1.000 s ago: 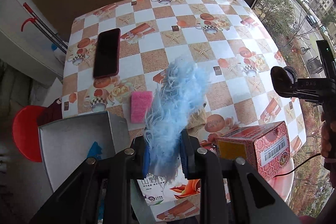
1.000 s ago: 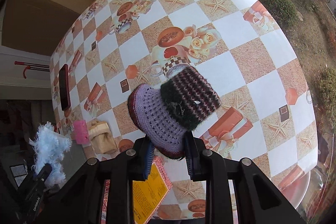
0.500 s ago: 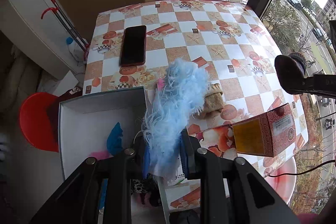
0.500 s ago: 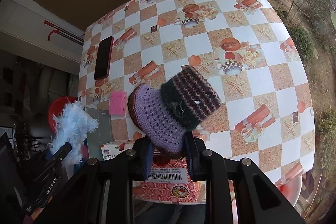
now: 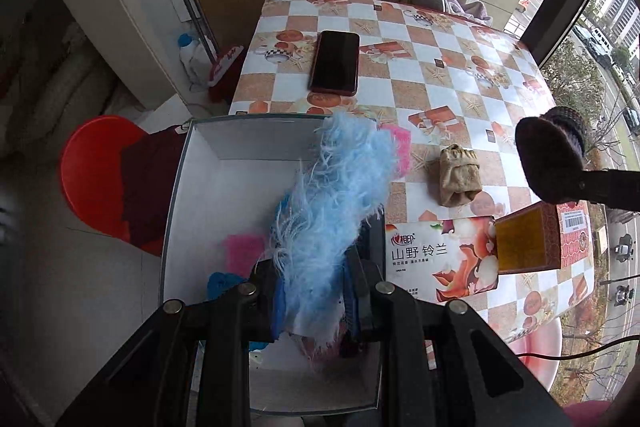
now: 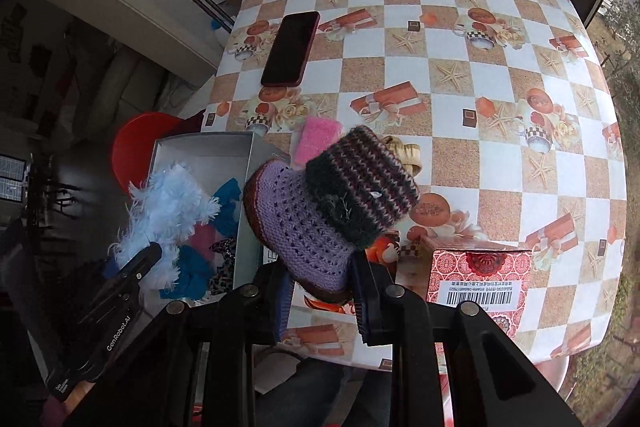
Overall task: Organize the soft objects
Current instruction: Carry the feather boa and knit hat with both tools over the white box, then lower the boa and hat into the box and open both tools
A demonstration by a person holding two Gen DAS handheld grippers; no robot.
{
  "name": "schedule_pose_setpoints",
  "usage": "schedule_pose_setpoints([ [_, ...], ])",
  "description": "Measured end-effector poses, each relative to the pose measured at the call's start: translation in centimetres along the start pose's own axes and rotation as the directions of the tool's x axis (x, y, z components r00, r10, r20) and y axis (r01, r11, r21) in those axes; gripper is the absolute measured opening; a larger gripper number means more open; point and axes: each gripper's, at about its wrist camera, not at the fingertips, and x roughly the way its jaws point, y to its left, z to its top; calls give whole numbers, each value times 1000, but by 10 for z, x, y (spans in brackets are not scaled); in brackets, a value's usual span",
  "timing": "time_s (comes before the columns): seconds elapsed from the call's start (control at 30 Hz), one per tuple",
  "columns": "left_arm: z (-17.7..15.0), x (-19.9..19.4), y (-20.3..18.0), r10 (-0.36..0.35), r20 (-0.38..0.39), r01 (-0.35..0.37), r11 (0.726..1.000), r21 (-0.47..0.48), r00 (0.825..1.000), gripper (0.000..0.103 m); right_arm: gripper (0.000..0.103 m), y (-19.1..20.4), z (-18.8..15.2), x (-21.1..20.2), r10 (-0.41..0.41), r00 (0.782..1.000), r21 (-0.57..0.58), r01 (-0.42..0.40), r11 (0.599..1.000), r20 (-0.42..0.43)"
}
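My left gripper [image 5: 316, 303] is shut on a fluffy light-blue piece [image 5: 336, 195] and holds it above the open white box [image 5: 208, 187], which has blue and pink soft items in it. In the right wrist view the same fluffy piece [image 6: 164, 211] hangs over the box [image 6: 200, 151]. My right gripper [image 6: 320, 303] is shut on a knitted purple bootie [image 6: 320, 219] with a dark striped cuff, held above the table's near edge; the bootie [image 5: 548, 163] also shows at the right of the left wrist view. A pink pad [image 6: 318, 139] and a beige cloth roll [image 5: 458, 179] lie on the checkered table [image 6: 500, 75].
A black phone [image 5: 335, 62] lies at the table's far left. A tissue pack [image 5: 436, 263] and a red carton [image 6: 478, 275] sit near the front edge beside the box. A red stool [image 5: 92, 175] stands left of the box. A window runs along the right.
Both grippers have swung left with their loads. The fluffy piece has gone from over the table to over the open box; the bootie has risen and come toward the table's near-left edge.
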Motion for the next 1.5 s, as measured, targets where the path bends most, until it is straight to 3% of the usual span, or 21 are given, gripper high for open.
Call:
schedule_pose_setpoints([
  [0.3, -18, -2, 37, 39, -16, -40, 995, -96, 999, 26, 27, 59, -5, 23, -6, 999, -134, 0, 991, -50],
  [0.63, -33, 0, 58, 49, -37, -54, 989, -137, 998, 26, 27, 108, -17, 39, -5, 996, -233, -16, 972, -88],
  [1.5, -27, 24, 74, 50, -83, -62, 987, -147, 995, 26, 27, 144, -9, 72, -44, 990, -303, 1, 953, -134],
])
